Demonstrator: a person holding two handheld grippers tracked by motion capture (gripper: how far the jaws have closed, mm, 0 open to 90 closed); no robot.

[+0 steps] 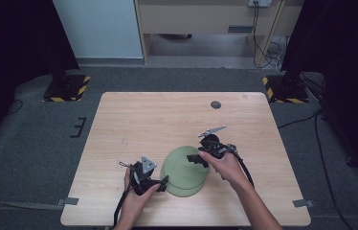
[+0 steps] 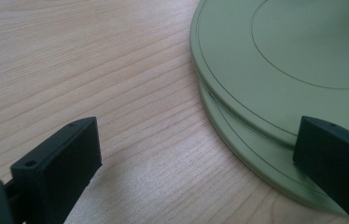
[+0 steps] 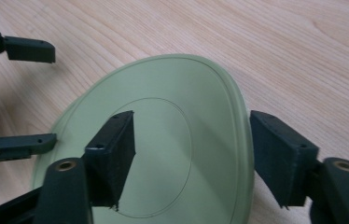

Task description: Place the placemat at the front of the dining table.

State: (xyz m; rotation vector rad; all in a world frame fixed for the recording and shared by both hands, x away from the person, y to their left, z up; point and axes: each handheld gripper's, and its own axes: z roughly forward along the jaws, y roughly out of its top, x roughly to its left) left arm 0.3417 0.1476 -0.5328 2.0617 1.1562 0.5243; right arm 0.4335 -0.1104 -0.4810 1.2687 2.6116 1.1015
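Near the bench's (image 1: 134, 115) front edge, the right tongs (image 3: 189, 156) straddle the top plate's (image 3: 177, 93) tilted rim, unpinched; the left tongs (image 2: 196, 158) gape wide beside the lower plate (image 2: 256, 158).

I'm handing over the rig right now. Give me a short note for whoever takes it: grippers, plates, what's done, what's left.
Left gripper: open, low at the near-left edge of the plates, gripping nothing.
Right gripper: open, jaws astride the far rim of the top plate, one above it and one outside; no pinch visible.
Plates: two green ones stacked near the table front; the top one sits tilted and offset on the bottom plate.
Done: the rim is bracketed.
Left: probably pinch the top plate, lift it off and set it down.
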